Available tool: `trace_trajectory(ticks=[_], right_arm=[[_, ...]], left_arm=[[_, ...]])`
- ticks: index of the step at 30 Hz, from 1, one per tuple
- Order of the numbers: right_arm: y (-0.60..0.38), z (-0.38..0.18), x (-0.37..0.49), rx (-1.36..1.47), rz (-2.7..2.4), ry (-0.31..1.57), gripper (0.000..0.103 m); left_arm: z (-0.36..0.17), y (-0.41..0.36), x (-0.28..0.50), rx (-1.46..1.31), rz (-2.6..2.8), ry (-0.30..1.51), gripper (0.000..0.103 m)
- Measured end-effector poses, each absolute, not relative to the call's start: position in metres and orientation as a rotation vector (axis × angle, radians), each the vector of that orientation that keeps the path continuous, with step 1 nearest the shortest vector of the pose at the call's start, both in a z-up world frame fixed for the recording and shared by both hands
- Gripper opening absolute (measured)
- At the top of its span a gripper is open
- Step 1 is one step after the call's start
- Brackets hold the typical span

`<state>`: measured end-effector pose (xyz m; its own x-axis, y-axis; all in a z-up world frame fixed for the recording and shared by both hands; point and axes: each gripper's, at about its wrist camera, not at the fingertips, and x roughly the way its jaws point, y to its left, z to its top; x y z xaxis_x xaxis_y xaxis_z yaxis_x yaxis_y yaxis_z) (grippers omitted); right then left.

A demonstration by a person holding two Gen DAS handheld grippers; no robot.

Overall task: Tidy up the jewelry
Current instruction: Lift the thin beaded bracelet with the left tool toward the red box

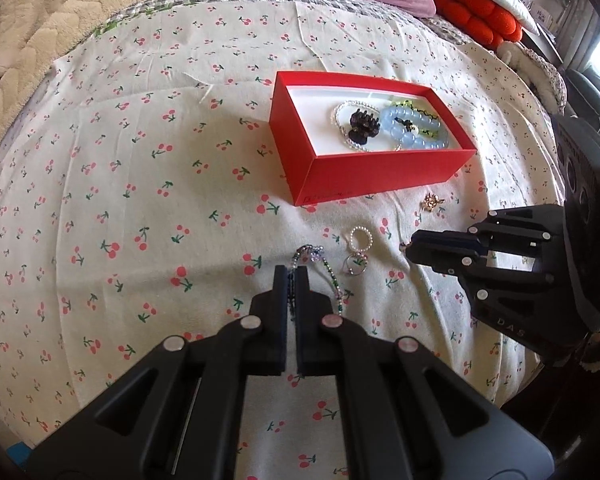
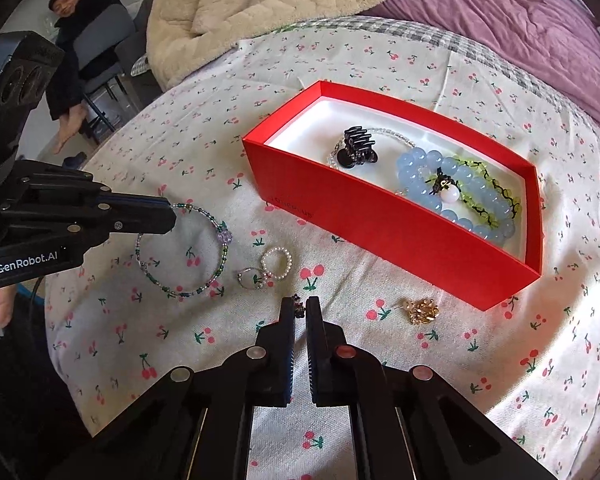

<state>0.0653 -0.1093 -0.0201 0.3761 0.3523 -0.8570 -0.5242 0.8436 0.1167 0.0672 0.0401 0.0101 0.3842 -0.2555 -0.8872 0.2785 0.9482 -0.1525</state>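
A red box (image 1: 352,176) (image 2: 380,224) on the cherry-print sheet holds a black hair claw (image 2: 358,148), a clear bead string, a blue bead bracelet (image 2: 432,184) and a green one (image 2: 488,196). My left gripper (image 1: 291,276) (image 2: 171,211) is shut on the green-and-purple beaded bracelet (image 2: 188,252), which lies on the sheet. My right gripper (image 2: 299,306) (image 1: 407,247) is shut on a small dark piece of jewelry (image 2: 299,309) at the sheet. A pearl ring (image 2: 277,263), a silver ring (image 2: 252,278) and a gold earring (image 2: 420,311) lie loose between them.
A beige blanket (image 2: 260,12) and a purple quilt (image 2: 520,20) lie behind the box. Orange cushions (image 1: 480,16) sit at the far right of the bed. A person (image 2: 76,20) sits in a chair beyond the bed's edge.
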Motion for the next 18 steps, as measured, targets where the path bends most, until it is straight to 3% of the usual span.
trace_trajectory(ticks=[18], right_arm=[[-0.146,0.040,0.082,-0.060,0.511,0.922,0.005]], left_arm=[[0.066,0.026,0.085,-0.057,-0.409,0.992,0.003]])
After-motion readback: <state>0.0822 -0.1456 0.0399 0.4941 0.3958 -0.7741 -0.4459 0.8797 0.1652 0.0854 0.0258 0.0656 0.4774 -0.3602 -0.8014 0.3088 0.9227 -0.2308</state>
